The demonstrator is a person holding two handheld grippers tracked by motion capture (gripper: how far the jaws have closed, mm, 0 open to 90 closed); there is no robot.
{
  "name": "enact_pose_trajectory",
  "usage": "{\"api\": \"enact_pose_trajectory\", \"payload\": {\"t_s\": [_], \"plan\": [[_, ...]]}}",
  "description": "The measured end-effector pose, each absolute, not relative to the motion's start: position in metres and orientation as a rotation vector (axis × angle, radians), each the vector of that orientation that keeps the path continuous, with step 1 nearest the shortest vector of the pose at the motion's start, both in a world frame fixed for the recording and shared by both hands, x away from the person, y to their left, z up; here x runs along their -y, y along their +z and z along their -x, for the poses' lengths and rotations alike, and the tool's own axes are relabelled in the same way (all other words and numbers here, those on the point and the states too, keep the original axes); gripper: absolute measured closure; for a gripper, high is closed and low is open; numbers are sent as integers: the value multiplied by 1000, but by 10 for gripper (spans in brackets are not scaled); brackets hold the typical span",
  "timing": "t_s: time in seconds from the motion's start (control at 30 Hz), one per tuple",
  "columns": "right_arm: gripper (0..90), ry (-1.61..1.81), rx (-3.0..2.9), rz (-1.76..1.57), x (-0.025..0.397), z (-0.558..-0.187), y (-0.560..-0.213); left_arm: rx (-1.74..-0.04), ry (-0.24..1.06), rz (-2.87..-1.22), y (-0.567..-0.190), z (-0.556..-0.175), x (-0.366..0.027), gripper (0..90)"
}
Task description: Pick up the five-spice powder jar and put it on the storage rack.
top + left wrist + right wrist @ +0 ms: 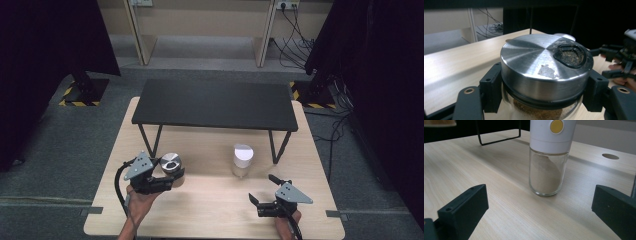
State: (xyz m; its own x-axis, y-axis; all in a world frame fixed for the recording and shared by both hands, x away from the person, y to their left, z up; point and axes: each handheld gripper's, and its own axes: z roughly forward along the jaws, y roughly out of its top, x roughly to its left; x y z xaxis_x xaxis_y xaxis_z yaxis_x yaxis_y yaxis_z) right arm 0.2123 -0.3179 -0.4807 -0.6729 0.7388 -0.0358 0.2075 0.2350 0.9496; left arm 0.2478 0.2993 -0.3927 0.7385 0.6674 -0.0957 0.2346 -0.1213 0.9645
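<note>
Left tool clamps the steel-lidded spice jar at the counter's left, while the right tool, jaws wide and empty, faces the upright white-capped shaker standing just ahead.

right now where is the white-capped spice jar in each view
High view: white-capped jar stands right of centre on the wooden table, before the black shelf.
Left gripper view: only a sliver of its cap peeks over the steel-lidded jar.
Right gripper view: centre, beyond the open fingers.
Shared landmark: the black shelf's wire leg.
</note>
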Motion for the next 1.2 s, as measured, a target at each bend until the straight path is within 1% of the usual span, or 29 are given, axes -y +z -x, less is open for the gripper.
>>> {"api": "enact_pose_trajectory", "payload": {"t_s": [0.1, 0.47, 0.93, 1.2], "plan": [[5, 1447, -2027, -867, 318, -212, -481, -706, 416, -1711, -375, -255, -299, 312], [5, 1452, -2027, -867, 319, -213, -481, -658, 368, -1755, -331, -279, -292, 312], [5, 1452, -2029, -866, 319, -213, -481, -640, 333, -1723, -296, -301, -284, 312], [5, 1455, -2028, -862, 319, -213, -481, -662, 359, -1715, -276, -310, -283, 312]]}}
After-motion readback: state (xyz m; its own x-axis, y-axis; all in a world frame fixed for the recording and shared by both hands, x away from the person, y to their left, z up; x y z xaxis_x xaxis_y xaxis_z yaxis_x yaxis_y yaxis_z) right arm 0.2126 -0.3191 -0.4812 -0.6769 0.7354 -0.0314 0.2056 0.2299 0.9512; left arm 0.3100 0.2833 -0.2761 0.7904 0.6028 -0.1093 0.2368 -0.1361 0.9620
